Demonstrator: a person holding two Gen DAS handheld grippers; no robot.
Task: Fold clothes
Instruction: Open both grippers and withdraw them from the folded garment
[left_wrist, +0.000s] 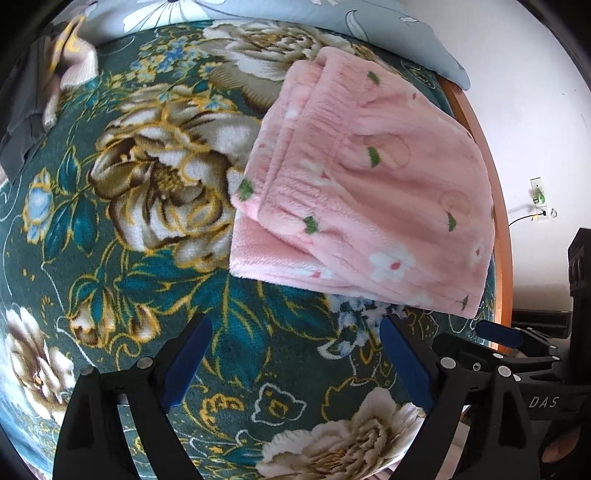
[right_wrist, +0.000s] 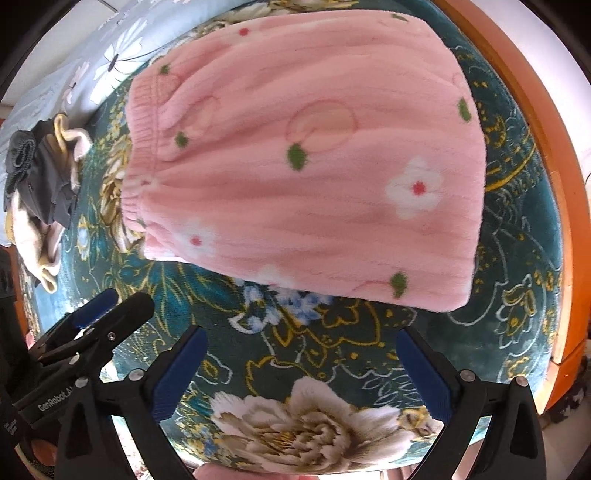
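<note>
Pink fleece pants (left_wrist: 362, 192) with flowers and green leaves lie folded into a compact rectangle on the green floral blanket (left_wrist: 147, 184), near the bed's right edge. They also fill the upper middle of the right wrist view (right_wrist: 303, 166). My left gripper (left_wrist: 295, 336) is open and empty, hovering just short of the pants' near edge. My right gripper (right_wrist: 301, 350) is open and empty, also just short of the near edge. Each gripper shows in the other's view: the right one (left_wrist: 498, 334) and the left one (right_wrist: 96, 306).
A pile of grey and cream clothes (right_wrist: 40, 192) lies at the far left of the bed (left_wrist: 44, 88). A light blue flowered pillow (left_wrist: 258, 11) lies at the head. The orange wooden bed frame (right_wrist: 554, 184) runs along the right, with a white wall beyond.
</note>
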